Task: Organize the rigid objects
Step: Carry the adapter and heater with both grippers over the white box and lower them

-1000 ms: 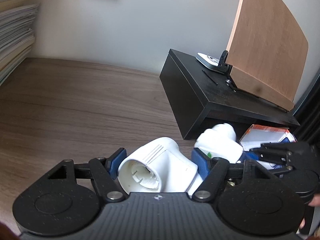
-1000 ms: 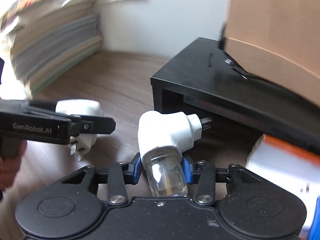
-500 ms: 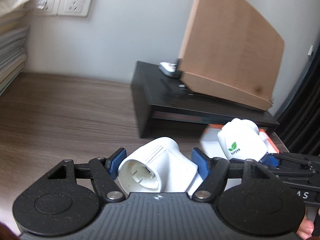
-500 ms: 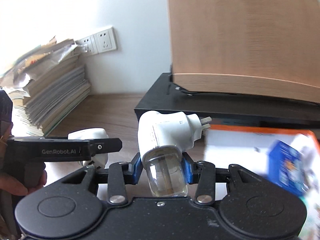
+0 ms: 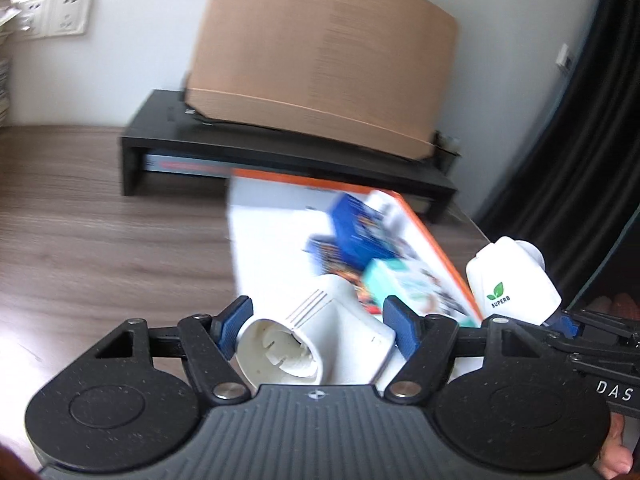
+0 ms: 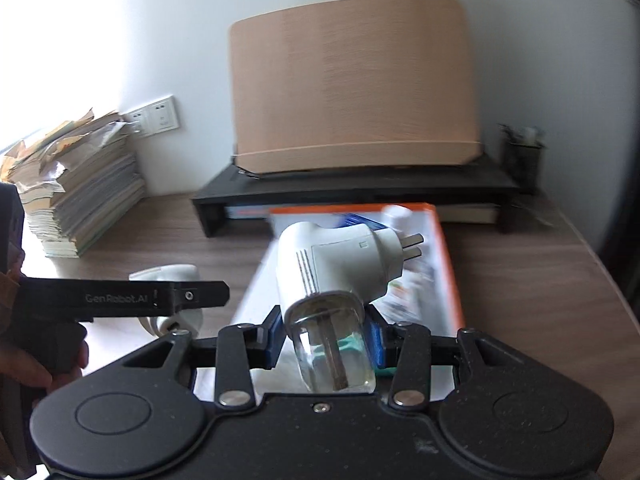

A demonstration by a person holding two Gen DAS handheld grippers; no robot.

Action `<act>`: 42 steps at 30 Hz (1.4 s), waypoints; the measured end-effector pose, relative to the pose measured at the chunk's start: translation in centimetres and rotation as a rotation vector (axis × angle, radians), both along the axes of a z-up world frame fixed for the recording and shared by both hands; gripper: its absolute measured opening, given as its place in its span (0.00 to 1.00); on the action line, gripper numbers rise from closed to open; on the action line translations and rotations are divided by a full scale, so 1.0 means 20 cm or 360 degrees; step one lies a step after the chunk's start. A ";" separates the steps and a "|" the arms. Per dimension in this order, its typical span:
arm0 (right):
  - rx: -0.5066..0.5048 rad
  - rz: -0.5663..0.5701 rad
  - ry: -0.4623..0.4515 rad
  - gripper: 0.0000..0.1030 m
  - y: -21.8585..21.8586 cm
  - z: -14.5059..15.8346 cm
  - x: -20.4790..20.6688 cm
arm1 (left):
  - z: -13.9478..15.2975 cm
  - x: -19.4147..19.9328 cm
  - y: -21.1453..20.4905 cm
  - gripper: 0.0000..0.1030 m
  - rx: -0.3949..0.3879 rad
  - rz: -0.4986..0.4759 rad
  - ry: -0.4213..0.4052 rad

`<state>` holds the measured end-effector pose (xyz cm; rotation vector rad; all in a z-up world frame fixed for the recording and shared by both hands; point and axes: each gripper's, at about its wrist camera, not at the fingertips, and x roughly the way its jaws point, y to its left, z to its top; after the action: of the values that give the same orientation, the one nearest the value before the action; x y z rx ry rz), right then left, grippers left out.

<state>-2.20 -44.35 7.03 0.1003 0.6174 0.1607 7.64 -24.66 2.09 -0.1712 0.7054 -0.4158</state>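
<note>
Both cams mounted on tools, angled down over desk (image 5: 80, 208), close range, L view aimed at orange-edged box (image 5: 432, 240), R view facing wooden board (image 6: 352, 92), box, board & black stand (image 6: 360, 192) shared

Daylight floods in from the upper left of the right wrist view, washing out the wall (image 6: 60, 40). Motion blur smears the orange-edged box (image 5: 280, 216); fisheye bends straight edges, and the corners go dark.

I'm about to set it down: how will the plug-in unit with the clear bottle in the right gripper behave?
The plug-in unit is probably top-heavy: its white body overhangs the clear bottle that the right gripper clamps. The bottle looks smooth, maybe slippery and breakable. Laid down, its rounded bottle might roll.
</note>
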 end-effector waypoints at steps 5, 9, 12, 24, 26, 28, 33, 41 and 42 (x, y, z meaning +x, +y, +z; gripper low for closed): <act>-0.0007 -0.0024 0.0004 0.48 -0.14 -0.01 -0.10 | 0.00 -0.09 -0.15 0.71 0.0023 -0.0008 -0.0004; 0.0003 0.0002 0.0003 0.48 -0.18 -0.02 -0.14 | 0.00 -0.13 -0.21 0.71 0.0062 0.0009 -0.0021; 0.0002 0.0032 0.0010 0.48 -0.18 -0.04 -0.16 | -0.01 -0.15 -0.24 0.71 0.0089 0.0034 -0.0009; -0.0009 0.0087 0.0032 0.49 -0.10 -0.09 -0.14 | 0.00 -0.19 -0.23 0.71 0.0178 0.0139 0.0001; -0.0013 0.0089 0.0038 0.49 -0.09 -0.09 -0.13 | 0.00 -0.19 -0.22 0.71 0.0183 0.0150 0.0012; -0.0016 0.0087 0.0042 0.49 -0.08 -0.09 -0.13 | 0.00 -0.19 -0.22 0.71 0.0196 0.0166 0.0021; -0.0031 0.0079 0.0051 0.49 -0.06 -0.10 -0.12 | 0.00 -0.19 -0.22 0.71 0.0202 0.0181 0.0028; -0.0100 0.0053 0.0111 0.51 -0.03 -0.15 -0.07 | -0.04 -0.18 -0.22 0.71 0.0211 0.0180 0.0050; -0.0119 0.0053 0.0133 0.56 -0.03 -0.16 -0.05 | -0.05 -0.18 -0.22 0.71 0.0209 0.0181 0.0053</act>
<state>-3.20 -44.96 3.82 0.0247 0.7082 0.1663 4.13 -29.11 1.19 -0.0940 0.7495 -0.2575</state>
